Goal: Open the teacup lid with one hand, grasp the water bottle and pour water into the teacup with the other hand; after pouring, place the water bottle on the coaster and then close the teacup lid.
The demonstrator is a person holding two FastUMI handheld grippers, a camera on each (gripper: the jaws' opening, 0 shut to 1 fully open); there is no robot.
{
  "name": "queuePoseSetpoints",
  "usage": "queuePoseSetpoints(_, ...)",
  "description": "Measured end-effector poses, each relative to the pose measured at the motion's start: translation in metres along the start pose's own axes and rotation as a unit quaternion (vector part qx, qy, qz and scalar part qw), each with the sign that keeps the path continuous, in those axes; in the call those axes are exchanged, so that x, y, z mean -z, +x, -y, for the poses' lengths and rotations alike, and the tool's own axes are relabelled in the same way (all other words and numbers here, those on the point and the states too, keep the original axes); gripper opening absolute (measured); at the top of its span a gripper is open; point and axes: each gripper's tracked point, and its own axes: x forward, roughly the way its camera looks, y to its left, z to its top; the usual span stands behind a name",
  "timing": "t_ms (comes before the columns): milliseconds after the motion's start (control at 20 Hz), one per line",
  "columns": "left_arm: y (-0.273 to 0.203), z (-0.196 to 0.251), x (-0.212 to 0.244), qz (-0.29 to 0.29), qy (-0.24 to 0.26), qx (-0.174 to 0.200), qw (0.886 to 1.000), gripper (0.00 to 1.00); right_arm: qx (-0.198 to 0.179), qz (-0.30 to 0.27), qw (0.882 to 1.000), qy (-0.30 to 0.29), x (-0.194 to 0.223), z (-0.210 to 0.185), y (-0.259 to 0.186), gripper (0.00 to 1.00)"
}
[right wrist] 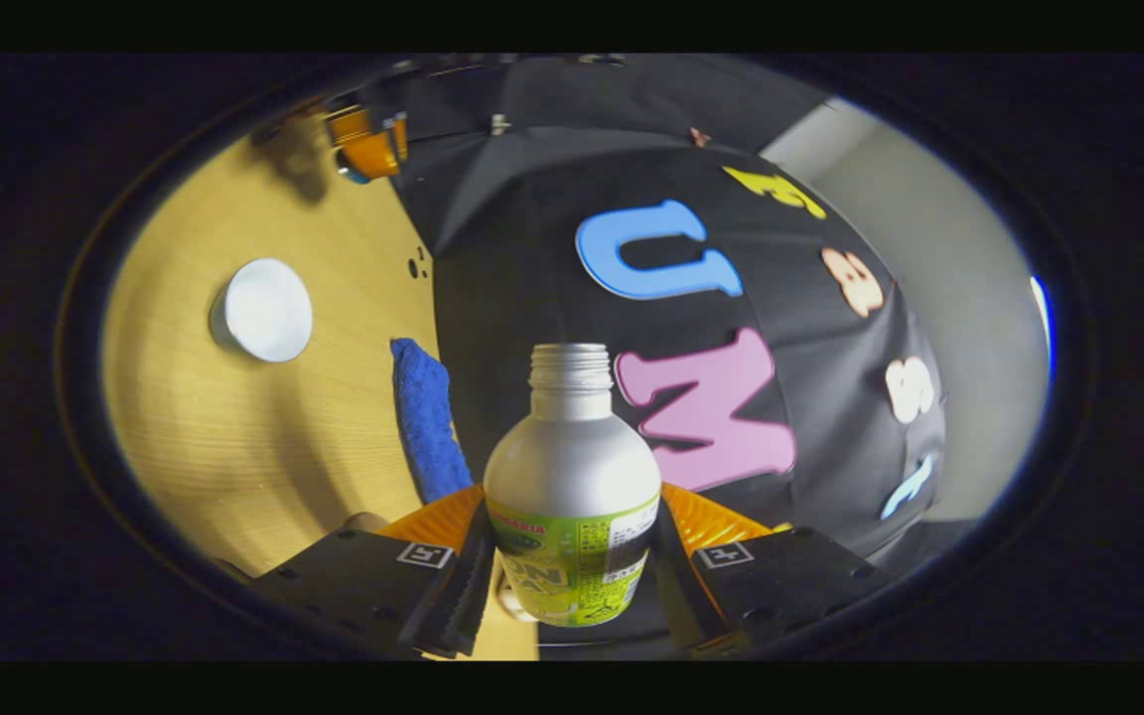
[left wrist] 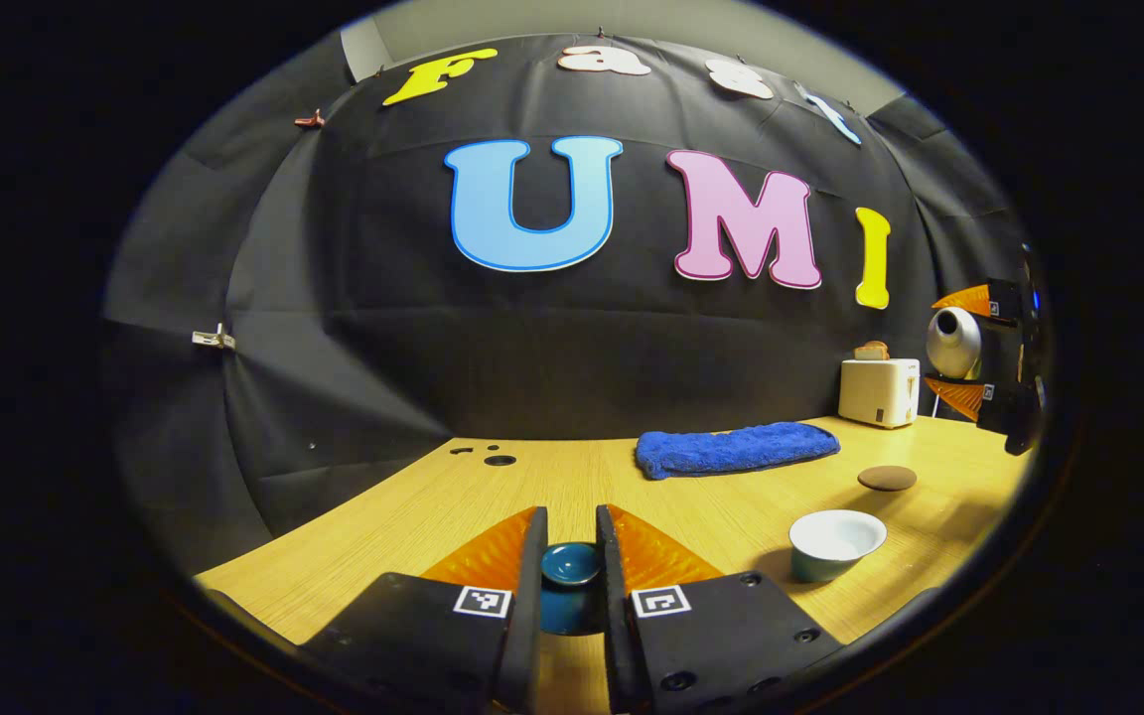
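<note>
Lid [left wrist: 570,564] gripped in our left claw [left wrist: 570,556]; right claw [right wrist: 572,556] grips the tilted bottle [right wrist: 572,497]; next, pour into the cup [right wrist: 262,309] left.

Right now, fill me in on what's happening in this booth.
A person works two handheld grippers. The left gripper holds the teal teacup lid between its fingers, so the teacup stands open on the wooden table. The right gripper clamps the uncapped water bottle, raised and turned on its side, its mouth not yet over the cup. The round brown coaster sits bare beyond the cup, near a blue towel and a toaster.
</note>
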Motion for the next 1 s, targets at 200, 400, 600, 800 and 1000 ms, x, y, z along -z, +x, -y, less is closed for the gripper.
queuePoseSetpoints(200, -0.002, -0.005, -0.001, 0.001, 0.001, -0.015, 1.000, 0.30, -0.019, -0.029, 0.985, 0.171, 0.015, 0.007, -0.013, 0.73)
queuePoseSetpoints(400, -0.003, -0.008, -0.001, 0.001, 0.001, -0.023, 1.000, 0.30, -0.054, -0.061, 0.939, 0.335, 0.033, -0.003, -0.017, 0.74)
queuePoseSetpoints(600, -0.003, -0.009, -0.001, 0.001, 0.001, -0.027, 1.000, 0.30, -0.071, -0.072, 0.886, 0.453, 0.051, -0.011, -0.016, 0.74)
queuePoseSetpoints(800, -0.003, -0.009, -0.001, 0.000, 0.001, -0.029, 1.000, 0.30, -0.083, -0.054, 0.820, 0.563, 0.054, -0.020, 0.001, 0.74)
queuePoseSetpoints(1000, -0.003, -0.011, -0.001, 0.001, 0.001, -0.033, 0.999, 0.30, -0.068, -0.036, 0.806, 0.587, 0.070, -0.021, 0.032, 0.74)
